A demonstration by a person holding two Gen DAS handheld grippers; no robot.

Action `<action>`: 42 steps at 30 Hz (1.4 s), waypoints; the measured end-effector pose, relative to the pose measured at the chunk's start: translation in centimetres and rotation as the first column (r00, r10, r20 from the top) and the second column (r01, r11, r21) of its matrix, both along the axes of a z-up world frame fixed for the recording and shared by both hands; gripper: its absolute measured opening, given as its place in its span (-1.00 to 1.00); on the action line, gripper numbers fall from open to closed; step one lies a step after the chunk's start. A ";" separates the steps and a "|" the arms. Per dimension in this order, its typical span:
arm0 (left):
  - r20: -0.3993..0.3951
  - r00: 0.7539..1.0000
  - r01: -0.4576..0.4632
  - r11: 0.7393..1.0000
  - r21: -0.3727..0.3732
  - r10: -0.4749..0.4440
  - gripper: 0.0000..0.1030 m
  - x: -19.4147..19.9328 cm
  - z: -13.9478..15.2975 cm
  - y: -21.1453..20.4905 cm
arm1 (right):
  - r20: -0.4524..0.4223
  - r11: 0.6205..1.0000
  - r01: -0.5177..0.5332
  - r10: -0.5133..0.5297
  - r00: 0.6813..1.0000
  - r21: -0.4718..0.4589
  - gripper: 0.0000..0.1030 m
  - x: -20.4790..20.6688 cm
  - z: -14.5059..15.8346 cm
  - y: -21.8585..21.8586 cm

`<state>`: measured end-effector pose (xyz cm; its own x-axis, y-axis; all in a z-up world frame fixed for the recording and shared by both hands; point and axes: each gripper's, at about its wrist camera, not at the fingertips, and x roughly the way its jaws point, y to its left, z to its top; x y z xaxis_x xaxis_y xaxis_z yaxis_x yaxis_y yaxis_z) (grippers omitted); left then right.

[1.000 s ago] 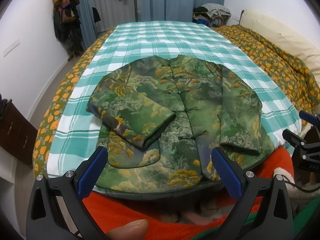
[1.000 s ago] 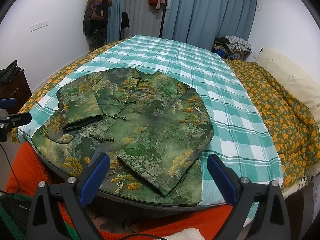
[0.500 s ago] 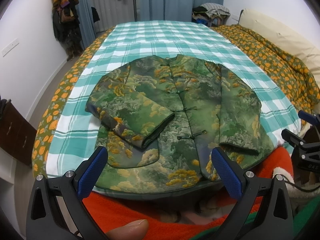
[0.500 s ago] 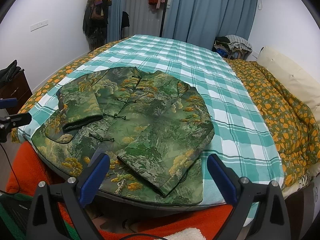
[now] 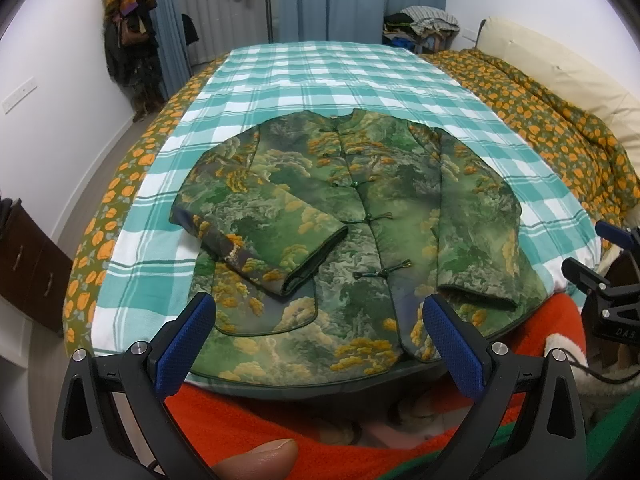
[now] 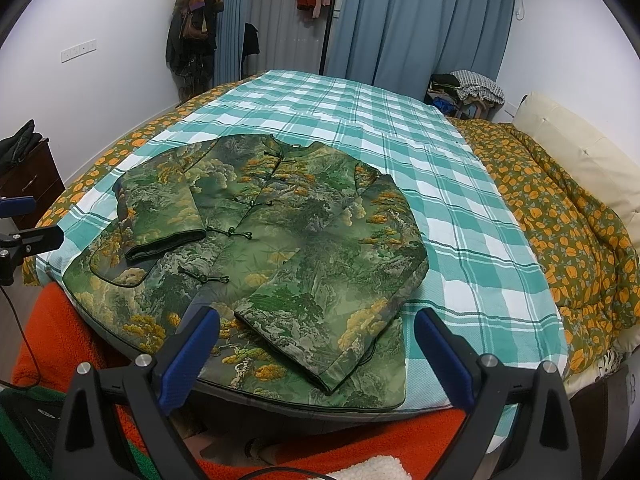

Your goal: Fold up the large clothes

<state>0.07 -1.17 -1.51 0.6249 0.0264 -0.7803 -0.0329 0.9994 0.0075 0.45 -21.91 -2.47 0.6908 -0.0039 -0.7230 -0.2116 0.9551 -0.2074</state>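
Note:
A green jacket [image 5: 360,232] with yellow cloud print lies face up on the checked bed, buttoned, hem at the near edge; it also shows in the right wrist view [image 6: 280,248]. Its left sleeve [image 5: 272,240] is folded across the chest. Its right sleeve [image 5: 476,232] lies along the side, also visible in the right wrist view [image 6: 352,292]. My left gripper [image 5: 316,340] is open and empty above the hem. My right gripper [image 6: 316,352] is open and empty above the right sleeve's cuff. The right gripper also shows at the left wrist view's right edge [image 5: 608,280].
The teal checked sheet [image 5: 320,76] covers the bed. An orange-flowered quilt [image 6: 560,216] and a cream headboard [image 6: 580,152] lie to the right. An orange-red blanket [image 5: 280,412] hangs below the near edge. A dark dresser [image 5: 28,264] stands left. Curtains and hung clothes stand behind.

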 end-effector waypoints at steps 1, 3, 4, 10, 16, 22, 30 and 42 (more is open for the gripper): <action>0.000 1.000 0.000 1.000 0.000 0.000 0.99 0.0 0.0 0.0 | 0.001 1.000 0.001 -0.001 1.000 0.000 0.93 0.0 0.0 0.0; 0.000 1.000 0.000 1.000 -0.001 0.000 0.99 0.0 0.0 0.0 | -0.001 1.000 0.001 -0.001 1.000 0.000 0.93 0.0 0.0 0.0; 0.000 1.000 0.000 1.000 0.000 0.000 0.99 0.0 0.0 0.1 | -0.001 1.000 0.001 -0.001 1.000 0.000 0.93 0.0 0.0 0.0; 0.000 1.000 0.000 1.000 -0.001 0.000 0.99 0.0 0.0 0.1 | -0.001 1.000 0.001 -0.001 1.000 0.000 0.93 0.0 0.0 0.0; -0.001 1.000 0.000 1.000 -0.001 0.000 0.99 0.0 0.1 0.1 | 0.001 1.000 0.000 0.000 1.000 -0.001 0.93 0.0 0.0 0.0; -0.002 1.000 0.000 1.000 -0.002 0.000 0.99 0.1 0.1 0.1 | 0.000 1.000 0.000 0.000 1.000 -0.001 0.93 0.0 0.0 0.0; -0.002 1.000 0.001 1.000 -0.002 -0.001 0.99 0.1 0.0 0.1 | -0.001 1.000 0.001 -0.001 1.000 -0.001 0.93 0.0 0.0 0.0; -0.002 1.000 0.004 1.000 -0.005 -0.004 0.99 0.0 -0.1 -0.3 | 0.000 1.000 0.004 -0.004 1.000 -0.007 0.93 0.1 0.0 0.0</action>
<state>0.12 -1.46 -1.58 0.6237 0.0202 -0.7814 -0.0289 0.9996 0.0028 0.57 -21.86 -2.49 0.6909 -0.0112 -0.7229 -0.2082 0.9544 -0.2138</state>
